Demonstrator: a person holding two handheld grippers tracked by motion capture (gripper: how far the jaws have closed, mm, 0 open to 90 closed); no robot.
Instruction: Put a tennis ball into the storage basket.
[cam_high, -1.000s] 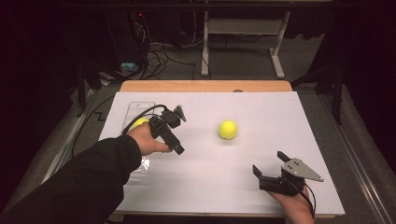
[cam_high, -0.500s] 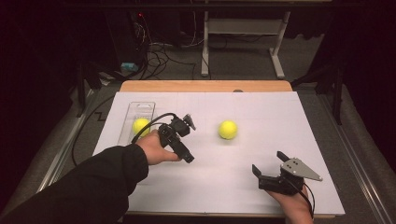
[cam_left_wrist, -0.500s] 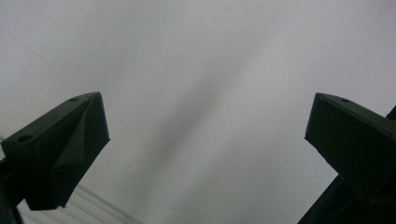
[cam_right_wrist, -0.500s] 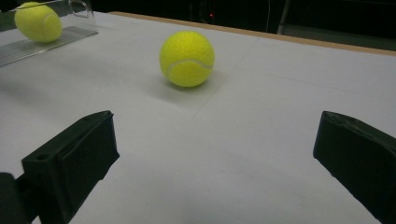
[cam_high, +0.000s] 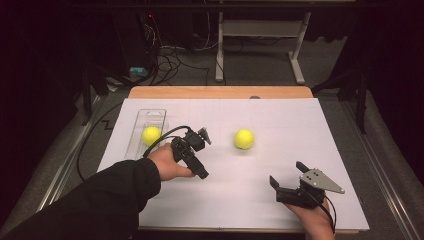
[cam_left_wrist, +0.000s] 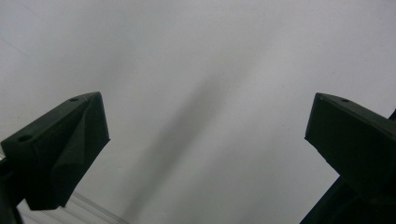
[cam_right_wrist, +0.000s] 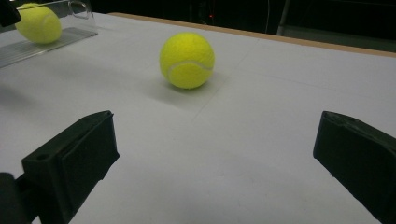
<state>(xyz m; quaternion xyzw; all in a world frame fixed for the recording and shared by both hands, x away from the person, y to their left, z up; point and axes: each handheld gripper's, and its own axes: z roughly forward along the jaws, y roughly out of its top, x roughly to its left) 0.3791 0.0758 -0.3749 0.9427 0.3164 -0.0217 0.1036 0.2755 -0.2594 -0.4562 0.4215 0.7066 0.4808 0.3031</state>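
Currently, both the left gripper (cam_high: 202, 155) and the right gripper (cam_high: 288, 176) are held wide open and empty. One tennis ball (cam_high: 151, 135) is lodged in the clear tray (cam_high: 142, 121); the loose ball (cam_high: 244, 139) lies mid-table and should be approached squarely, jaws straddling its widest part.

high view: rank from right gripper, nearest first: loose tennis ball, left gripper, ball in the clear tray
From the right gripper, at the table's near right:
1. Loose tennis ball, on the white sheet mid-table, up and left of it.
2. Left gripper, left of centre, beyond that ball's side.
3. Tennis ball in the clear tray, far left of the sheet.
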